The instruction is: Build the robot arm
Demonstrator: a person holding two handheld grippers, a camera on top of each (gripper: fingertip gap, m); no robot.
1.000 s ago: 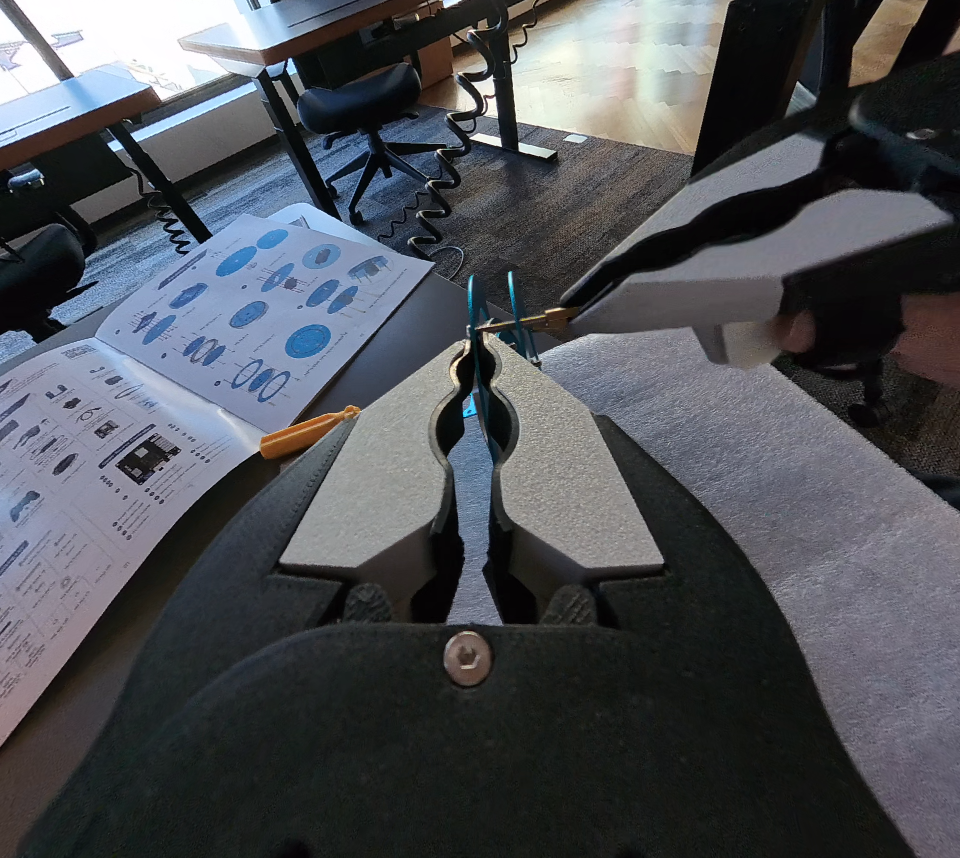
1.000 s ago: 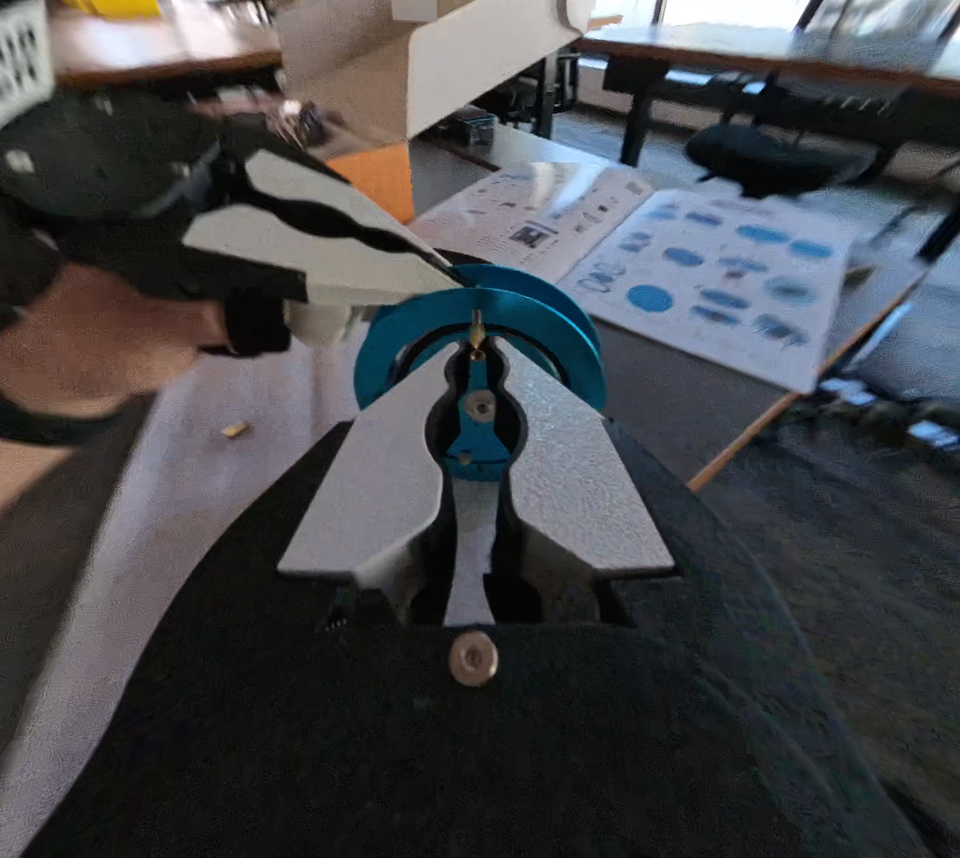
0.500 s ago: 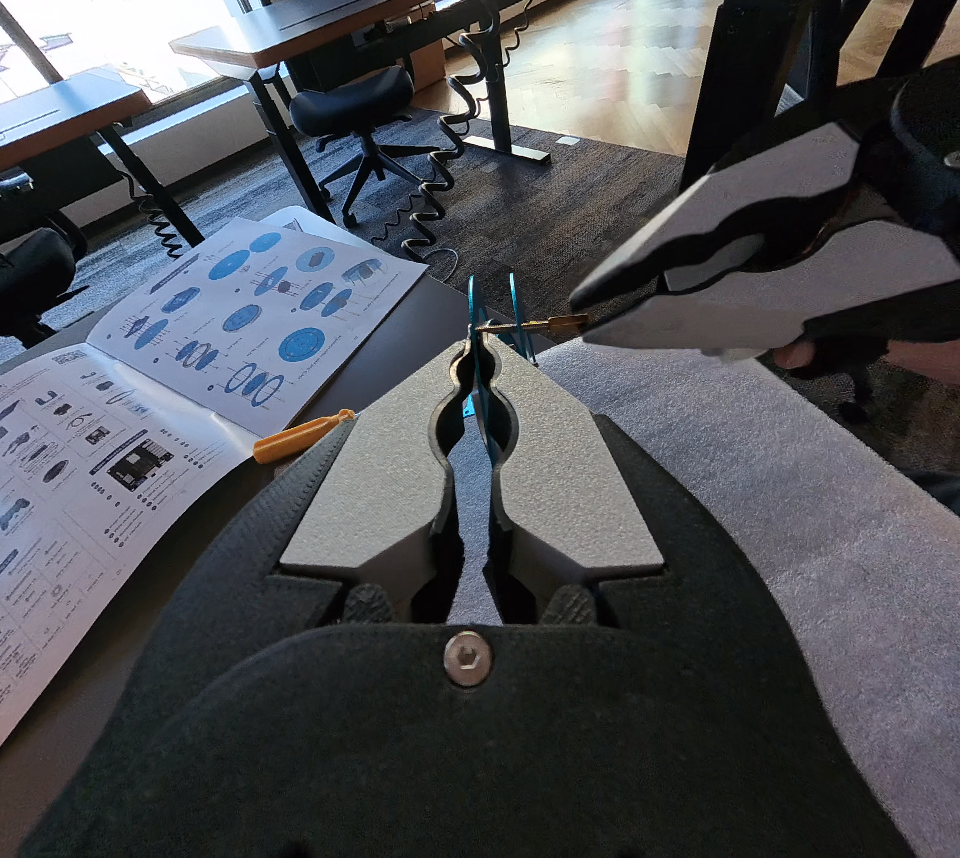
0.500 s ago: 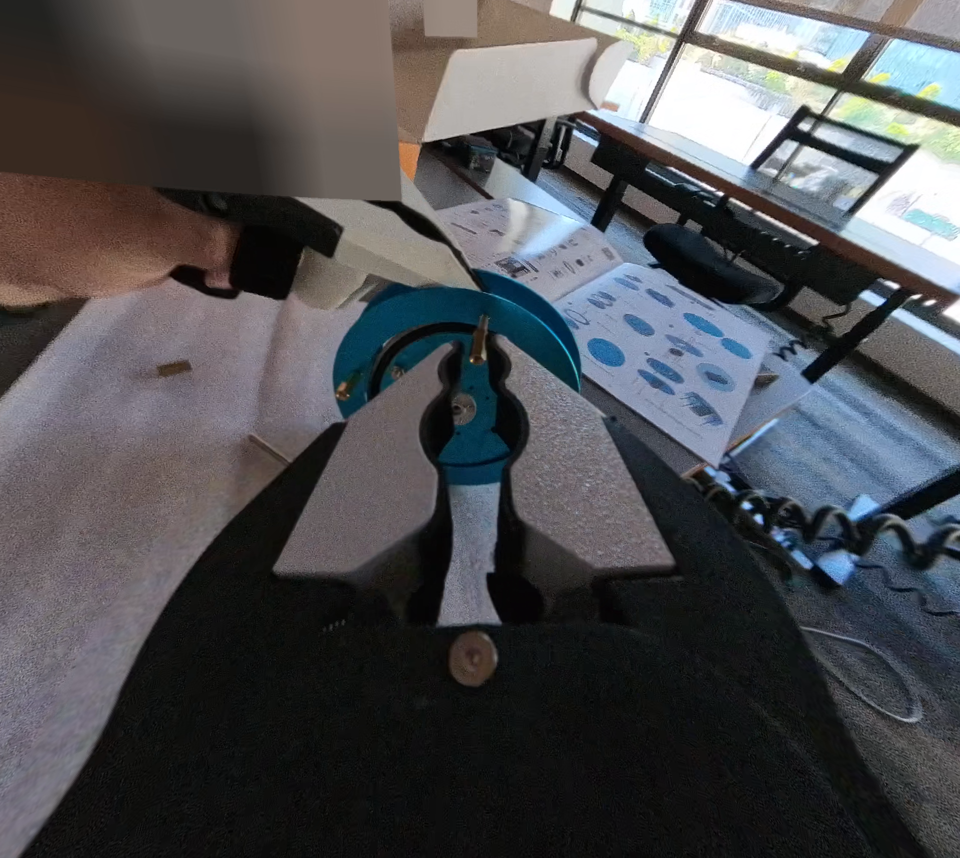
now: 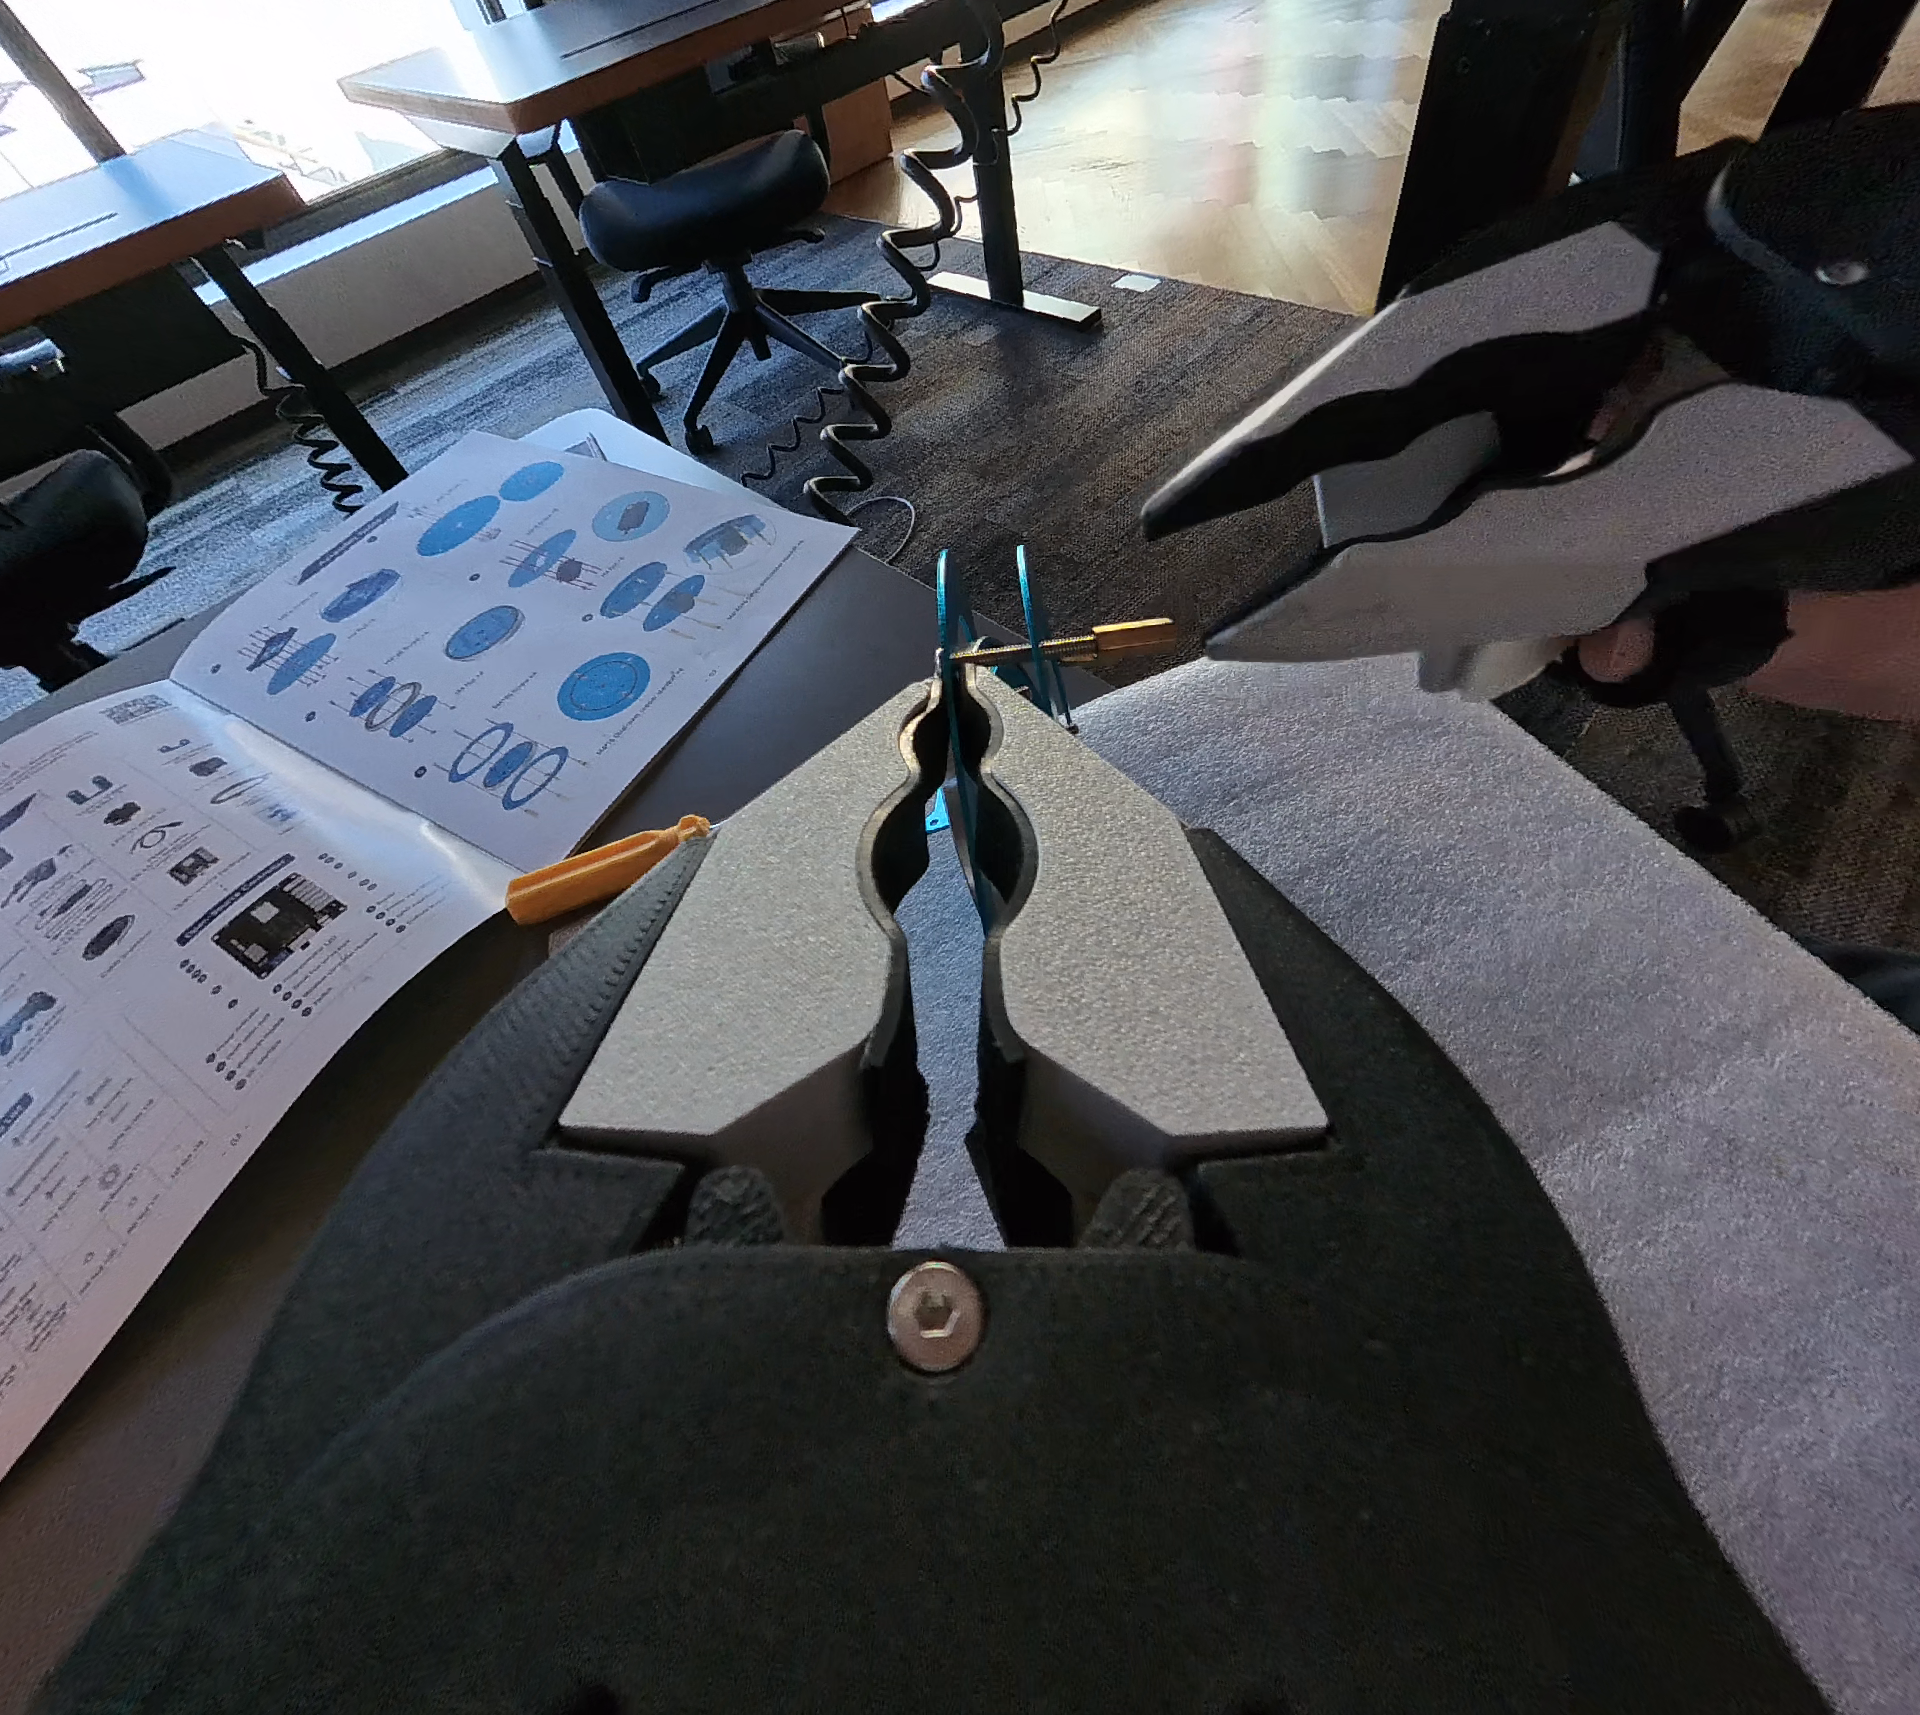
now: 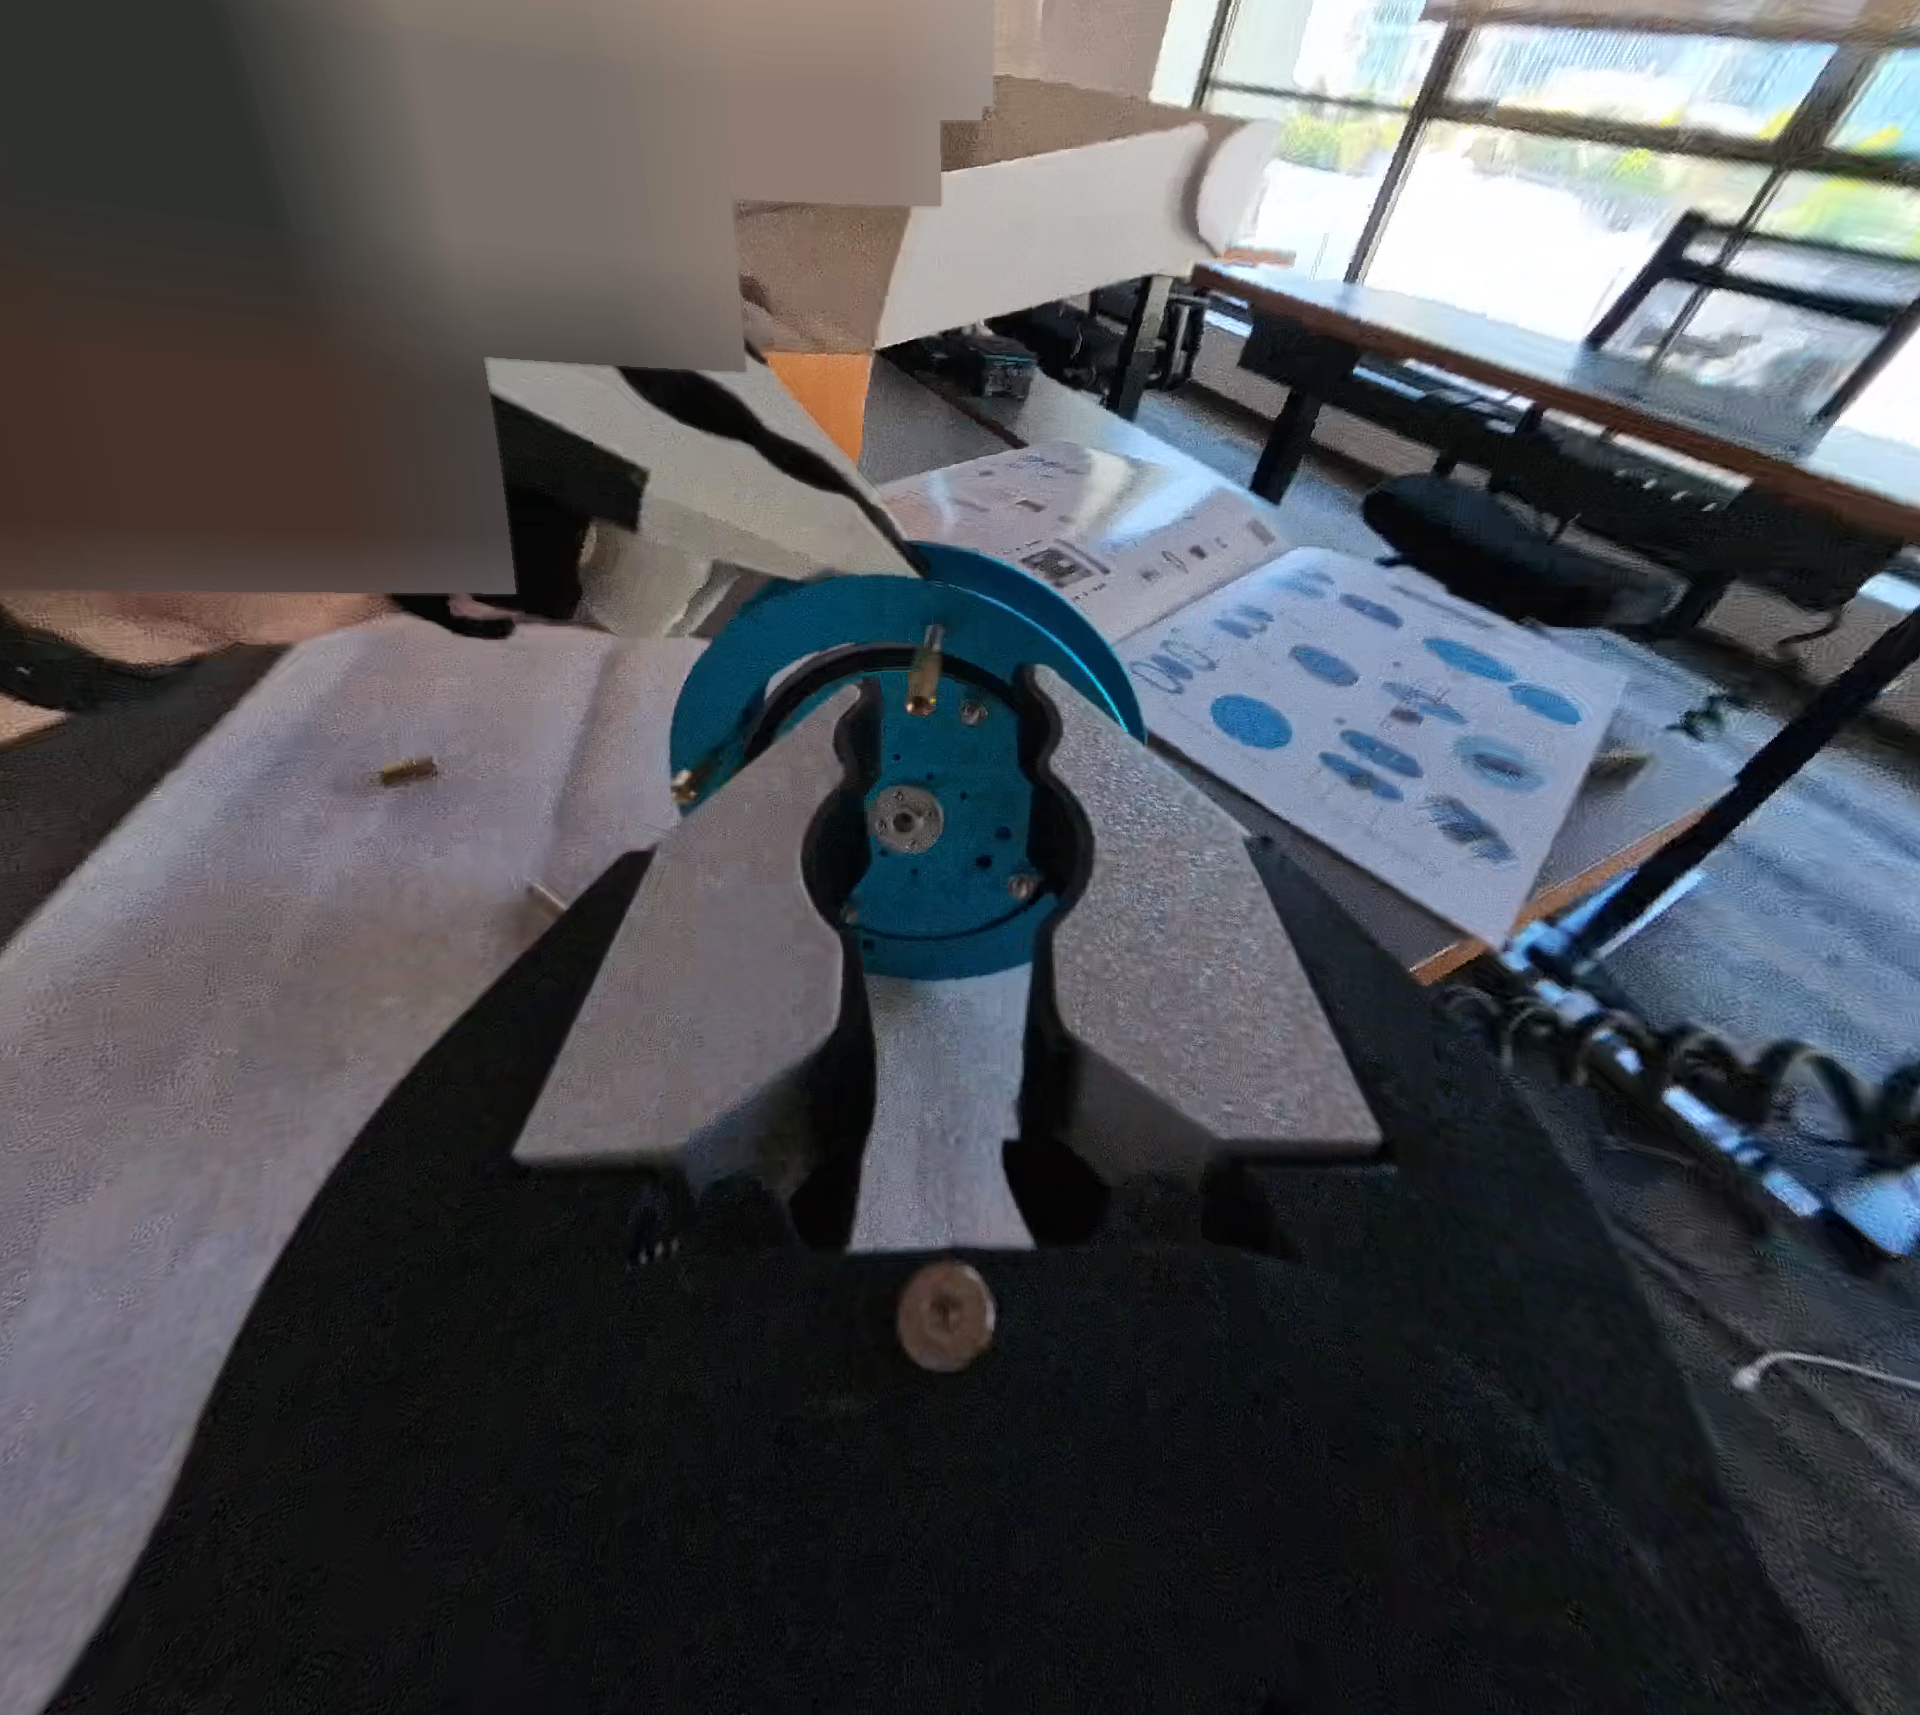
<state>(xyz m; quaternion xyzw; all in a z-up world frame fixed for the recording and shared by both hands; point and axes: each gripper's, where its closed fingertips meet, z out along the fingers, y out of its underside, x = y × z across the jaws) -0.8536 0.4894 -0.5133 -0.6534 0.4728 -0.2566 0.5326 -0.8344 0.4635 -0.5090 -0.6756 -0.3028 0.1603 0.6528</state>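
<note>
Left claw (image 5: 951, 709) clamping blue disc assembly (image 5: 971, 792), right claw (image 5: 1195, 574) parted beside brass standoff (image 5: 1081, 645)

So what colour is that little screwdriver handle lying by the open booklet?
Orange: the screwdriver handle shows best in the left wrist view.

Blue disc assembly (image 6: 914, 844): metal, looking anodised, satin sheen. Brass standoff (image 5: 1081, 649): showing bright metal. Tool fingers (image 5: 1122, 938): wearing grainy matt grey, probably plastic. White mat (image 5: 1507, 990): lying soft, fibrous foam. Booklet (image 5: 312, 730): showing printed paper.
</note>
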